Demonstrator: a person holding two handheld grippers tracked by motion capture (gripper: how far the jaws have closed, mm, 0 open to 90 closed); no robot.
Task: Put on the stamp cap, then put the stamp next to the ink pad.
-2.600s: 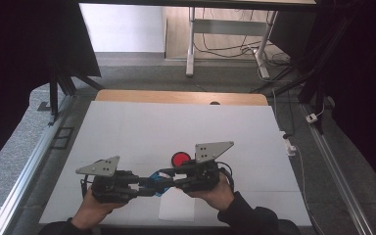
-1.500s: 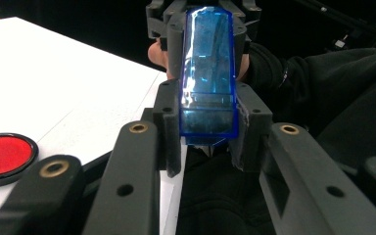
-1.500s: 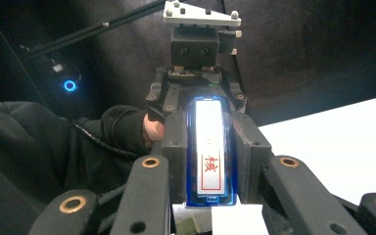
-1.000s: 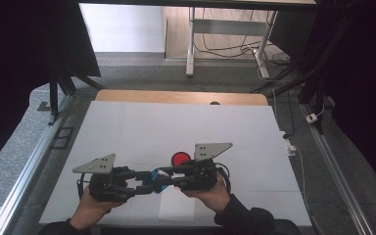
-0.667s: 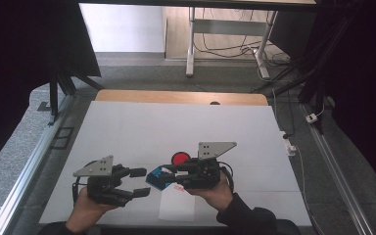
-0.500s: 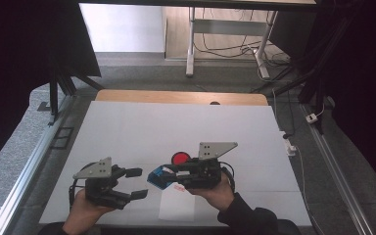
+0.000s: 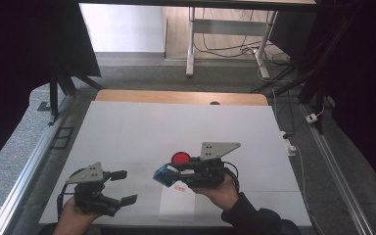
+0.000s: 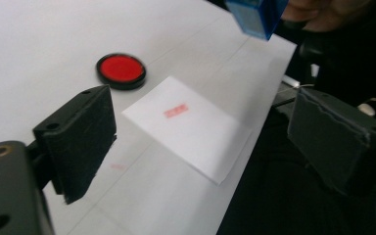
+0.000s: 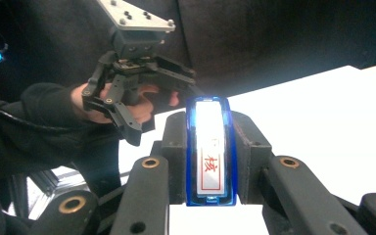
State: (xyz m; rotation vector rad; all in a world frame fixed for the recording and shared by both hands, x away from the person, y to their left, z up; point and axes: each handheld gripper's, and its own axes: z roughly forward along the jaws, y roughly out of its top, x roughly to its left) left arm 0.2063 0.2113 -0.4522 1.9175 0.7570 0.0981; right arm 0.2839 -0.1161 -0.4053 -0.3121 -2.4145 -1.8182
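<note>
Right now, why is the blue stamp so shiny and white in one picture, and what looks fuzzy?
Right gripper view: glare whitens the upper part of the stamp, so only the red character lower down reads. Left gripper view: the near jaws are soft and out of focus, the ink pad slightly blurred, while the paper with its red mark is sharper. High view: the room's sides are dark, the table evenly lit.

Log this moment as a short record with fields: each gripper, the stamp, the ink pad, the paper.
left gripper: jaws have just been opening, nothing between them, low over the table's near left
right gripper: shut on the blue stamp, held off the table
blue stamp: face with a red character turned toward the right gripper view's camera
red ink pad: open, on the white table, beyond the paper
paper sheet: flat at the table's near edge, one red stamped mark
</note>
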